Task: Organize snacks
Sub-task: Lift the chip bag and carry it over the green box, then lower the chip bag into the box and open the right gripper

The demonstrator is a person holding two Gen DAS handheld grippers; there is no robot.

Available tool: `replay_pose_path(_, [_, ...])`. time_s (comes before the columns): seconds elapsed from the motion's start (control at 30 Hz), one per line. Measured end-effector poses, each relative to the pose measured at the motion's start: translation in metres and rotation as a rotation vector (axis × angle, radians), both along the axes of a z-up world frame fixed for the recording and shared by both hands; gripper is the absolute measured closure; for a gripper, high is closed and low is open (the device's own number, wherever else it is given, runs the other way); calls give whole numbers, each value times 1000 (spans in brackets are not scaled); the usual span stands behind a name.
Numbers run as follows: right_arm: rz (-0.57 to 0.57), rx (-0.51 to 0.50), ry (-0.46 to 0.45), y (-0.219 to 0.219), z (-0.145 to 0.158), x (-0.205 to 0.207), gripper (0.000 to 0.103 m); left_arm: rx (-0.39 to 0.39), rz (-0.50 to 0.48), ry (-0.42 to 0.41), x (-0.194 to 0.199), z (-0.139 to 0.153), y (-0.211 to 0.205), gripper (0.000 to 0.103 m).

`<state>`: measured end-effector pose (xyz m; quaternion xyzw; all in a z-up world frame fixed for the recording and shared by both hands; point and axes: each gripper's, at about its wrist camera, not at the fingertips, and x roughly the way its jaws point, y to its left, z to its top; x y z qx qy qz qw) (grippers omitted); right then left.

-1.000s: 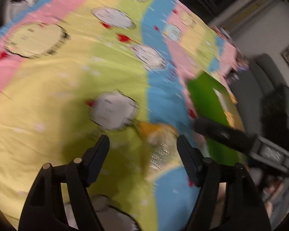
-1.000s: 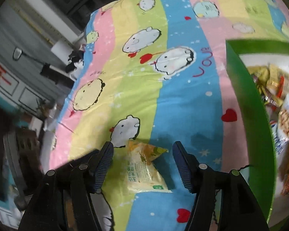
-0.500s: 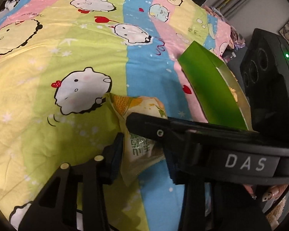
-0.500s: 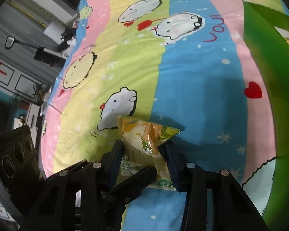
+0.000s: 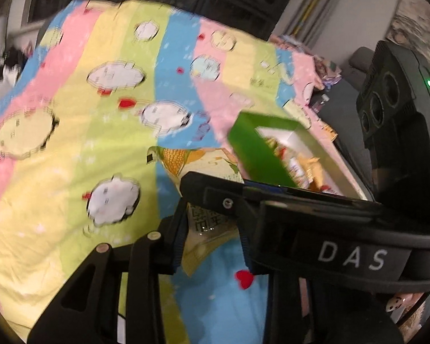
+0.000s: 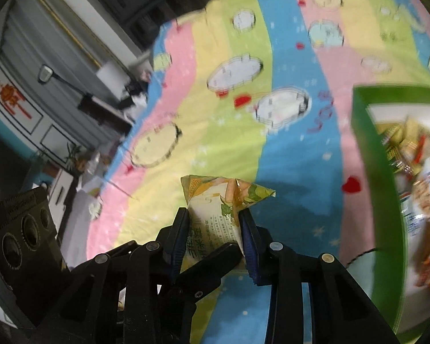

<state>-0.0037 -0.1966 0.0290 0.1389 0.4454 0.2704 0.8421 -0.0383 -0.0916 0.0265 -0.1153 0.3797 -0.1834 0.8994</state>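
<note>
With both sets of jaws just closed in, we have left gripper (image 5: pixel 212 226) and right gripper (image 6: pixel 213 235) clamped on one snack packet (image 6: pixel 215 200), lower centre, above the striped bedspread (image 6: pixel 229 132); green box (image 6: pixel 369 154) at right.

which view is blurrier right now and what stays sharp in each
Both are motion-smeared: in the left wrist view the bedspread cartoons show doubled outlines, while the left gripper and the right gripper's lettering stay crisp. In the right wrist view the green box and its contents streak most, yet the snack packet held in the right gripper reads fairly sharp. Fisheye bends both frames' edges.
</note>
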Motion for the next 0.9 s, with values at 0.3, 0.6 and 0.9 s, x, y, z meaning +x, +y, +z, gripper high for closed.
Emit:
replay_pose_path(0.3, [-128, 38, -157, -57, 46, -18, 65, 24, -82, -130, -1, 43, -54, 72])
replay_pose_path(0.6, [-257, 47, -191, -121, 53, -17, 65, 39, -184, -161, 12, 52, -119, 72])
replay_pose_path(0.9, [-375, 28, -72, -172, 20, 4, 65, 24, -278, -18, 51, 17, -172, 72])
